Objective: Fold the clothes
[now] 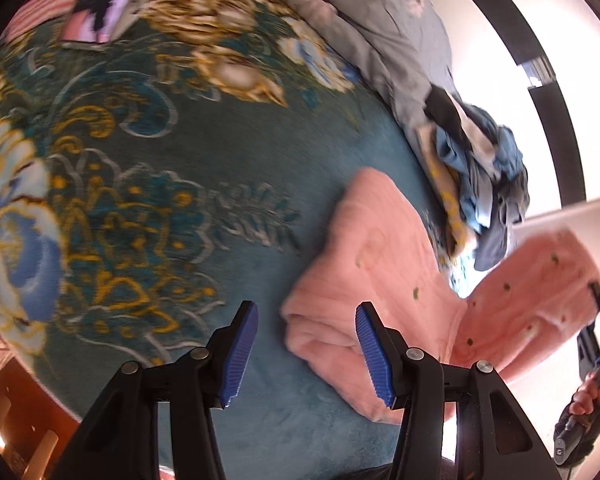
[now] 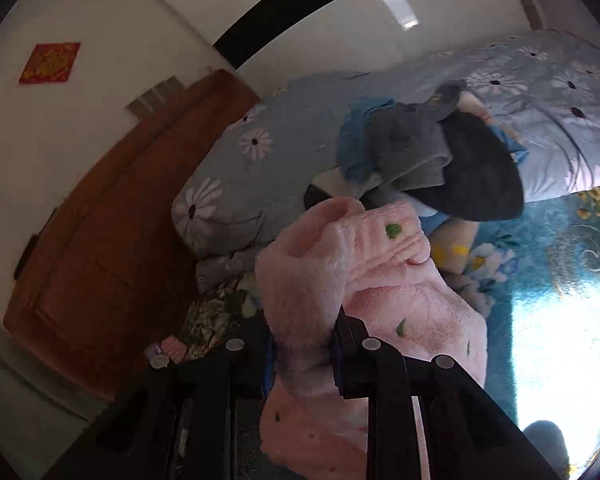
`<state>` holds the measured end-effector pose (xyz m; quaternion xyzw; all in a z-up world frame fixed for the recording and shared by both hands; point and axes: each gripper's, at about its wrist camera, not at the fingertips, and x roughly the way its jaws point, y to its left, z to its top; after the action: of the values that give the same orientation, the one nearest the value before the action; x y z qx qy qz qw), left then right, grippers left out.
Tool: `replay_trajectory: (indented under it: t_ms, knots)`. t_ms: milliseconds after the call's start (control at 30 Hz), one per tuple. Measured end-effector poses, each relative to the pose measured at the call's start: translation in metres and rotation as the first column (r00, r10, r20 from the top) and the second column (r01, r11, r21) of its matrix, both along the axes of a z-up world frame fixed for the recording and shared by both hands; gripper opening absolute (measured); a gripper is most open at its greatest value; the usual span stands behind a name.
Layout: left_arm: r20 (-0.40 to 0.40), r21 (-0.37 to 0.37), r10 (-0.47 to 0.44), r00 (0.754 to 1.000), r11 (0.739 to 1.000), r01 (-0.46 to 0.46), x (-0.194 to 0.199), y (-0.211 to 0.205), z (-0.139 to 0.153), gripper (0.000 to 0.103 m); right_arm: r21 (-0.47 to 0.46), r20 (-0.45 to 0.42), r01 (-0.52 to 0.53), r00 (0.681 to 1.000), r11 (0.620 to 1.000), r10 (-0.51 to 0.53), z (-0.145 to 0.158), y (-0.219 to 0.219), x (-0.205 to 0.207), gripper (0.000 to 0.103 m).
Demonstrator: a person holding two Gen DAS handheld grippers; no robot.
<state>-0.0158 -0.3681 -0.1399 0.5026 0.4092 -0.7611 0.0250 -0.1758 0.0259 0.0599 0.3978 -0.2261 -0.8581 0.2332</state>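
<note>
Closest to the left camera, the left gripper (image 1: 308, 354) hangs over the bed with its blue-padded fingers (image 1: 240, 354) spread wide and nothing between them. Just past its right finger lies the pink fleece garment (image 1: 364, 280), partly bunched on the teal flowered blanket (image 1: 148, 168), with one part lifted up toward the right edge of the view. There the right gripper (image 2: 302, 350) has its fingers pinching a fold of that garment, which rises in front of its camera and hides most of the fingers. A hand (image 1: 588, 394) on the handle shows at the far right of the left view. Beyond the garment sits a heap of blue, grey and black clothes (image 2: 428, 148), resting against a grey-blue quilt with daisies (image 2: 236, 184). Farther off stands a wooden headboard (image 2: 108, 240) and a white wall with a red paper square (image 2: 50, 63).
</note>
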Motion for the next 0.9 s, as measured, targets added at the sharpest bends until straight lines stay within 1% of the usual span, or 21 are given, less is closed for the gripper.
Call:
replay_trajectory:
  t_ms: [33,133,233,300,400,433,467,500,533,600,733,833,900]
  knots:
    - [0.001,0.004,0.015,1.0,1.0,-0.015,0.004,-0.006,-0.001,0.056,0.017,0.011,-0.041,0.999,0.999,0.041,-0.006,-0.028,-0.002,0.024]
    - [0.007,0.017,0.047,0.999,0.999,-0.047,0.018,-0.02,-0.005,0.056,0.092,0.095,-0.152,0.985,0.984,0.144,-0.049,-0.103,0.002,0.024]
    - [0.015,0.029,0.067,0.998,0.997,-0.068,0.028,-0.028,-0.007,0.056,0.203,0.181,-0.244,0.961,0.948,0.208,-0.1,-0.16,0.015,0.024]
    - [0.018,0.03,0.072,0.997,0.997,-0.073,0.032,-0.031,-0.008,0.057,0.255,0.231,-0.282,0.947,0.925,0.225,-0.128,-0.185,0.024,0.025]
    - [0.019,0.036,0.079,0.997,0.996,-0.08,0.034,-0.034,-0.01,0.057,0.323,0.248,-0.314,0.938,0.893,0.241,-0.147,-0.204,0.044,0.031]
    - [0.019,0.039,0.081,0.996,0.996,-0.082,0.034,-0.035,-0.011,0.057,0.331,0.254,-0.334,0.932,0.883,0.257,-0.149,-0.208,0.049,0.035]
    - [0.021,0.048,0.084,0.996,0.995,-0.085,0.033,-0.035,-0.012,0.057,0.326,0.26,-0.36,0.923,0.874,0.283,-0.15,-0.21,0.052,0.043]
    - [0.021,0.059,0.085,0.996,0.995,-0.086,0.03,-0.034,-0.014,0.057,0.305,0.262,-0.388,0.912,0.87,0.315,-0.149,-0.211,0.055,0.047]
    - [0.018,0.069,0.082,0.996,0.994,-0.083,0.027,-0.032,-0.013,0.057,0.278,0.259,-0.416,0.9,0.866,0.35,-0.147,-0.207,0.06,0.053]
    - [0.001,0.084,0.069,0.998,0.994,-0.069,0.019,-0.027,-0.011,0.057,0.202,0.254,-0.46,0.877,0.865,0.407,-0.14,-0.194,0.064,0.054]
    - [-0.061,0.078,-0.003,0.998,0.997,0.007,-0.006,-0.006,0.004,0.058,0.107,0.202,-0.378,0.914,0.92,0.352,-0.113,-0.133,0.067,0.055]
    - [-0.097,0.055,-0.09,0.991,0.994,0.096,-0.031,0.018,0.013,0.06,0.057,0.199,-0.246,0.953,0.968,0.23,-0.103,-0.073,0.06,0.055]
    - [-0.094,0.046,-0.143,0.985,0.988,0.148,-0.049,0.036,0.012,0.062,0.036,0.207,-0.155,0.968,0.987,0.144,-0.101,-0.033,0.058,0.055]
